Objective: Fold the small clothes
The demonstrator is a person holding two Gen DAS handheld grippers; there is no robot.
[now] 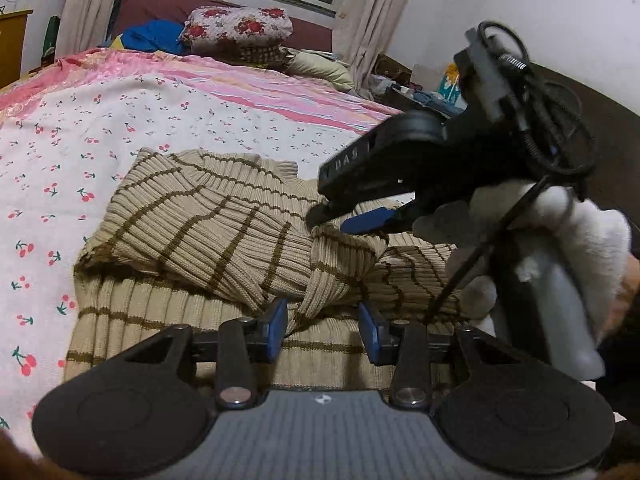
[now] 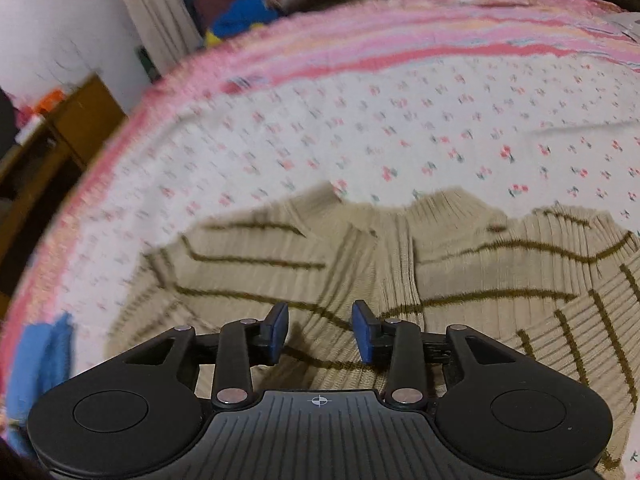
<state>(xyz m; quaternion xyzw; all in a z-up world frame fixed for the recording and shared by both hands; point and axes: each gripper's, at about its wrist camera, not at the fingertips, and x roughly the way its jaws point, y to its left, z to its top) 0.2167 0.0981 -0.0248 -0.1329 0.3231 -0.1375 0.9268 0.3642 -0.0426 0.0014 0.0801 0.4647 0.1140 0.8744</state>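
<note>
Both tools gape empty: left tool (image 1: pixel 323 330) and right tool (image 2: pixel 320 332) hover over the sweater (image 1: pixel 224 232); its folded sleeve beneath may slide loose

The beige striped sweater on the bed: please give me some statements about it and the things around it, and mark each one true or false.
1. The sweater lies on a sheet printed with cherries. True.
2. The sweater is plain, without stripes. False: it has brown stripes.
3. The left hand-held gripper is clamped on a fold of the sweater. False: its blue pads stand apart above the knit.
4. A floral pillow lies at the far end of the bed. True.
5. The right hand-held gripper holds a blue cloth. False: nothing is between its pads.
</note>
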